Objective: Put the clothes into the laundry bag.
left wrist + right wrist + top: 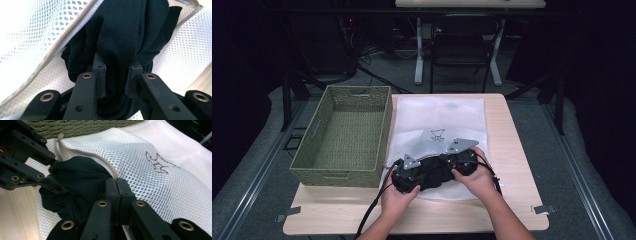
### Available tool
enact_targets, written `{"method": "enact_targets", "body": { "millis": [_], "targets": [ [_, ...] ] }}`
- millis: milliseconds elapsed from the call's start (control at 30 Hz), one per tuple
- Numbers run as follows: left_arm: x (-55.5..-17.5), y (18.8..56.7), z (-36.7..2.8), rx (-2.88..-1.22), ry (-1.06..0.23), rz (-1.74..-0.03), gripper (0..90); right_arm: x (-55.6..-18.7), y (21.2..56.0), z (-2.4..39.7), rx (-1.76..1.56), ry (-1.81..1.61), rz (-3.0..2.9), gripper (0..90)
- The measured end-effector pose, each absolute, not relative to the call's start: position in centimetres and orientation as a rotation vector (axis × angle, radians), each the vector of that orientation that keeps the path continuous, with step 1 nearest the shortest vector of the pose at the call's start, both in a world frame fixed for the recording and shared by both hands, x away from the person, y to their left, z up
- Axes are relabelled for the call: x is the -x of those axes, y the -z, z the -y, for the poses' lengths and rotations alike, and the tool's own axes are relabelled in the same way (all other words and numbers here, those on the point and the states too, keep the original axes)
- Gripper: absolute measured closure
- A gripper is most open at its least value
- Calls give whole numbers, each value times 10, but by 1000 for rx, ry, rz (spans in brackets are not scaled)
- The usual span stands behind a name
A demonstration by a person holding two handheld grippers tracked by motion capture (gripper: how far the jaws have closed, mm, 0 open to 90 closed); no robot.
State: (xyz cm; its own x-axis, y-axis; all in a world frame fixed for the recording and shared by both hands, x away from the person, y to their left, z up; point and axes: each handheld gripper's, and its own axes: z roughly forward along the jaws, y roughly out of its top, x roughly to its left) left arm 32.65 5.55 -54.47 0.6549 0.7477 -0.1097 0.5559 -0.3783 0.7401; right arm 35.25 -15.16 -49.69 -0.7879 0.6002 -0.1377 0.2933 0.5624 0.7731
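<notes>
A white mesh laundry bag point(442, 120) lies flat on the table with a small printed logo on it. A black garment point(437, 172) bulges out of the bag's near, zippered opening. My left gripper point(409, 175) is at the garment's left end. In the left gripper view its jaws point(116, 68) are shut on a thick fold of the black garment point(120, 30), with the mesh bag point(32, 32) around it. My right gripper point(459, 157) is at the right. Its jaws point(116, 182) are pressed together on the zipper edge of the mesh bag point(140, 162), just above the garment point(77, 177).
A green woven basket point(334, 176) stands at the table's left, touching the bag's left edge. Bare wooden table point(512, 150) runs along the right and near sides. Table legs and a chair stand on the floor beyond the far edge.
</notes>
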Motion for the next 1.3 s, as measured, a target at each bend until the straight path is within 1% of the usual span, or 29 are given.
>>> {"method": "enact_targets", "body": {
  "millis": [467, 1067, 1300],
  "targets": [
    [-332, 545, -56, -2056, -350, -1047, 761, -352, 489, 158, -736, -1138, -2392, 894],
    [-326, 545, -58, -2051, -355, -1051, 766, -357, 480, 168, -761, -1176, -2354, 889],
    [-328, 544, -59, -2022, -328, -1070, 768, -358, 479, 171, -767, -1181, -2354, 890]
  ]
}}
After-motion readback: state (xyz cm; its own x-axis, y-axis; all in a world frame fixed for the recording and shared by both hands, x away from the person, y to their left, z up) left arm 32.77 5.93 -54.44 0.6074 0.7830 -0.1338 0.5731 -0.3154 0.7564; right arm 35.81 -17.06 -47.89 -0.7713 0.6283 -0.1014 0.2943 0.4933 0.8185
